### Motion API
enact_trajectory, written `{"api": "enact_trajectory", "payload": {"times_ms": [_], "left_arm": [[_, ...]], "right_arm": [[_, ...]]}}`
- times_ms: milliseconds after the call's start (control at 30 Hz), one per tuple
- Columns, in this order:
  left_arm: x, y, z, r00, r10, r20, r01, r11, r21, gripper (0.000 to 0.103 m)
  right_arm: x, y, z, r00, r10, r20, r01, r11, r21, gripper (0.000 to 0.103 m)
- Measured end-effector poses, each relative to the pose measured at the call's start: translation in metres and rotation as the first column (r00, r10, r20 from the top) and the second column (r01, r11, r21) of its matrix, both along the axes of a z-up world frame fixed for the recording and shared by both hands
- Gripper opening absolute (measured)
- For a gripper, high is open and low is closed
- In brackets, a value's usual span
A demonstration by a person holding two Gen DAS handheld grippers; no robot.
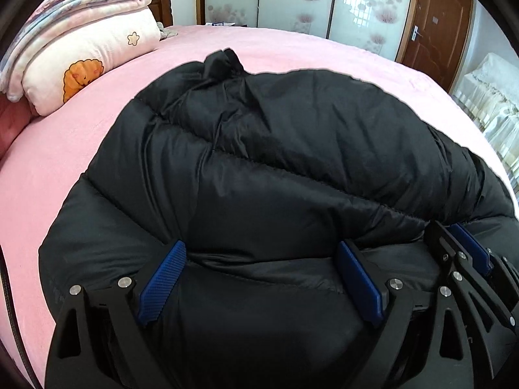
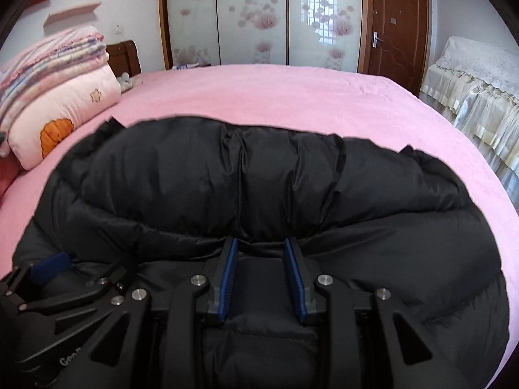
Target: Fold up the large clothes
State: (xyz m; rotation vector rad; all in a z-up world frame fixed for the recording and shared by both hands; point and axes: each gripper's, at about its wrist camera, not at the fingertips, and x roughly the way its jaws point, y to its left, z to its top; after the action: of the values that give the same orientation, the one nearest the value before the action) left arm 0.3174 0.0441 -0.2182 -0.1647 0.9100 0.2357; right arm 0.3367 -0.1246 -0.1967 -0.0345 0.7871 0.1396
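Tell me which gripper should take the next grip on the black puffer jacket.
Right, probably. The right gripper has its fingers narrowly set around a ridge of the jacket; the left gripper is spread wide over flat padding.

The left gripper (image 1: pixel 261 259) is a matte black plastic frame with two angular arms, each with a triangular cut-out near the bottom of the frame. Its fingers (image 1: pixel 161 287) carry deep blue pads with a fine knurled grid. Round silver screws (image 1: pixel 125 282) sit at the linkage joints. A thin black cable (image 1: pixel 8 295) runs along the lower left edge of the frame.

The right gripper (image 2: pixel 261 254) has the same black frame, with ribbed blue pads (image 2: pixel 228 282) and silver screws (image 2: pixel 198 280). Pale lettering (image 2: pixel 69 360), only partly readable, marks the black body at the lower left.
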Motion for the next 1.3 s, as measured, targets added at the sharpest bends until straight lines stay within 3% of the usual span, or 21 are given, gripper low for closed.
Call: {"api": "enact_trajectory", "payload": {"times_ms": [167,367,600,833,1033,1200,1300], "left_arm": [[-0.002,0.0,0.001,1.0,-0.014,-0.008,0.014,1.0,0.003,0.093],[-0.024,0.017,0.015,0.999,-0.021,0.036,0.025,0.993,-0.112,0.092],[-0.077,0.036,0.031,0.995,-0.015,0.096,0.041,0.961,-0.275,0.092],[-0.112,0.065,0.02,0.996,0.041,0.083,-0.009,0.935,-0.355,0.092],[-0.145,0.086,0.005,0.991,0.106,0.08,-0.056,0.883,-0.466,0.092],[-0.154,0.12,-0.03,0.985,0.172,-0.011,-0.143,0.778,-0.612,0.092],[-0.154,0.134,-0.04,0.98,0.197,-0.009,-0.15,0.718,-0.68,0.092]], "right_arm": [[0.004,0.001,-0.003,1.0,-0.002,-0.023,0.002,1.0,-0.004,0.03],[0.006,0.009,-0.005,1.0,0.012,-0.028,-0.013,0.999,-0.042,0.03],[0.009,0.006,-0.008,0.999,0.016,-0.035,-0.016,1.0,-0.016,0.03],[0.01,-0.01,-0.009,0.998,0.023,-0.052,-0.021,0.999,0.042,0.03],[0.011,-0.022,-0.01,0.997,0.029,-0.066,-0.023,0.995,0.098,0.03],[0.008,-0.031,0.002,0.996,0.034,-0.08,-0.021,0.986,0.163,0.03],[-0.003,-0.042,0.021,0.999,0.022,-0.044,-0.011,0.974,0.225,0.03]]}}
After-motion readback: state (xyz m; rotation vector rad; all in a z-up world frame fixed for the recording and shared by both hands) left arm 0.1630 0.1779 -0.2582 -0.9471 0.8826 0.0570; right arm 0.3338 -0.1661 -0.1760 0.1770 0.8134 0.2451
